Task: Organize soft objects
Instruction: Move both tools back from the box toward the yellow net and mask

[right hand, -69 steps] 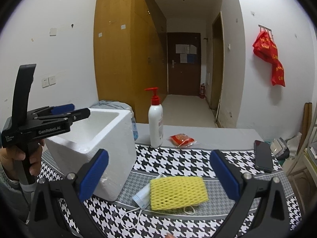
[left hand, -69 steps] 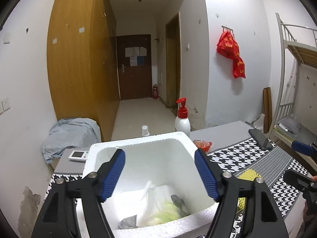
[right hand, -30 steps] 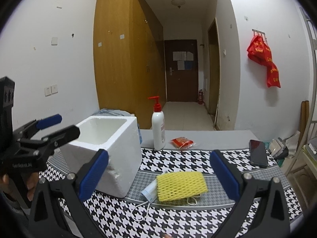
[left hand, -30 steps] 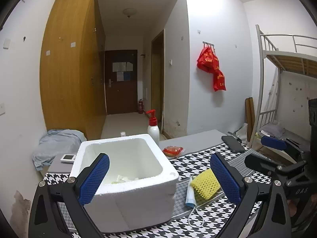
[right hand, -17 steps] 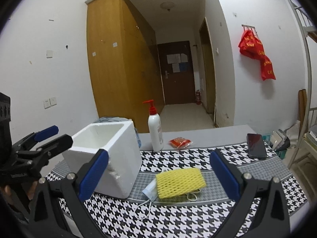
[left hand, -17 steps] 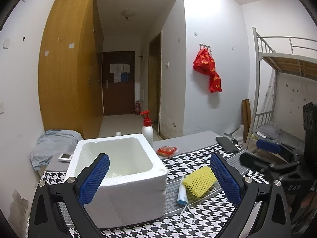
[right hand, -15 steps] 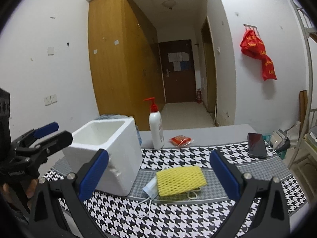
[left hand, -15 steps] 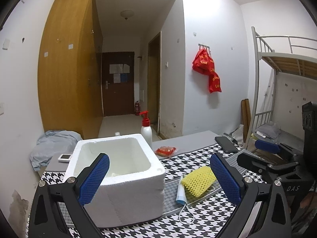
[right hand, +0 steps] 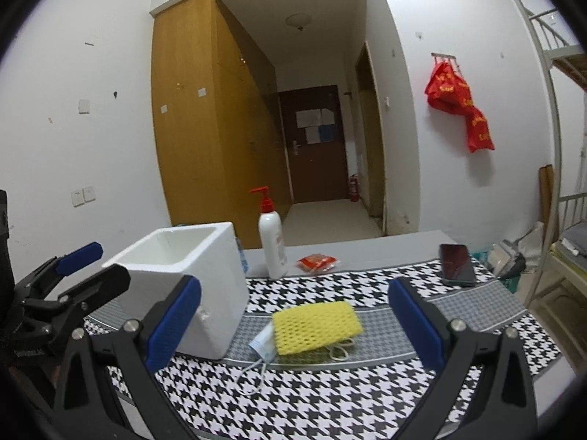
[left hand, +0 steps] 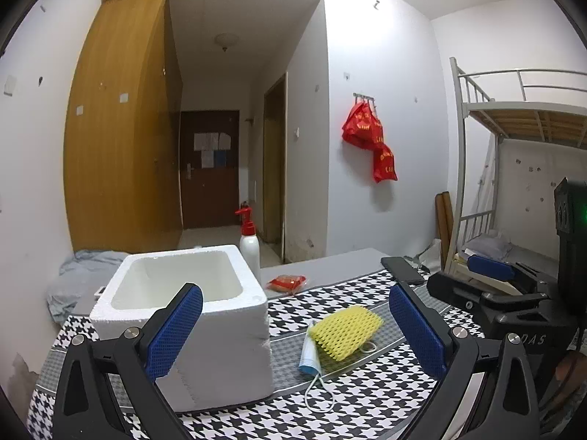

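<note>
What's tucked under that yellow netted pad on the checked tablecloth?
A face mask pokes out from under the left end of the yellow foam net, its ear loop trailing over the tablecloth. The rest of the mask is covered, so its condition cannot be seen.

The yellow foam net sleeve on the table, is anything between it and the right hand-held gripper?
Nothing visible. The yellow foam net sleeve lies on the houndstooth cloth straight ahead of the open right hand-held gripper. It overlaps a blue face mask, and the white foam box stands to its left.
</note>
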Tool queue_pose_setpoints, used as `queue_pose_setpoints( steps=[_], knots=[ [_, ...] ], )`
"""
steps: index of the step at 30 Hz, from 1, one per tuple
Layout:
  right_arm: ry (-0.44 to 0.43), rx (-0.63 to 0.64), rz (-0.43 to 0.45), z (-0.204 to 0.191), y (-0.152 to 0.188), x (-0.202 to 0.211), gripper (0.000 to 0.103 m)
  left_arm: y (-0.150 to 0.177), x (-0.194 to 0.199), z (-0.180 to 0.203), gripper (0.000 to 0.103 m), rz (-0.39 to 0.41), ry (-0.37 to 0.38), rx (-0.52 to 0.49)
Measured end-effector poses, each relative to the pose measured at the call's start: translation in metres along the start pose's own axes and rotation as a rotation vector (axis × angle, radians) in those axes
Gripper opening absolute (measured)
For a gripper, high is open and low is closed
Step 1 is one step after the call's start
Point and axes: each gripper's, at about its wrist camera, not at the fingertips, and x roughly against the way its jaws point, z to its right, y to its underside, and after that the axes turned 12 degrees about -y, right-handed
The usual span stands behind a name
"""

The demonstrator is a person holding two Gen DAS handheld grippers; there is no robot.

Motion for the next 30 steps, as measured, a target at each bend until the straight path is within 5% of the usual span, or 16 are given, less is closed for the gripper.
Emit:
queue_pose_setpoints(
  steps=[30],
  knots=[
    [0.063,0.002,-0.112,0.027,0.052,0.004,0.103,0.062,-0.037,0.036,0.102,-0.229,0.055,-0.028]
  ],
)
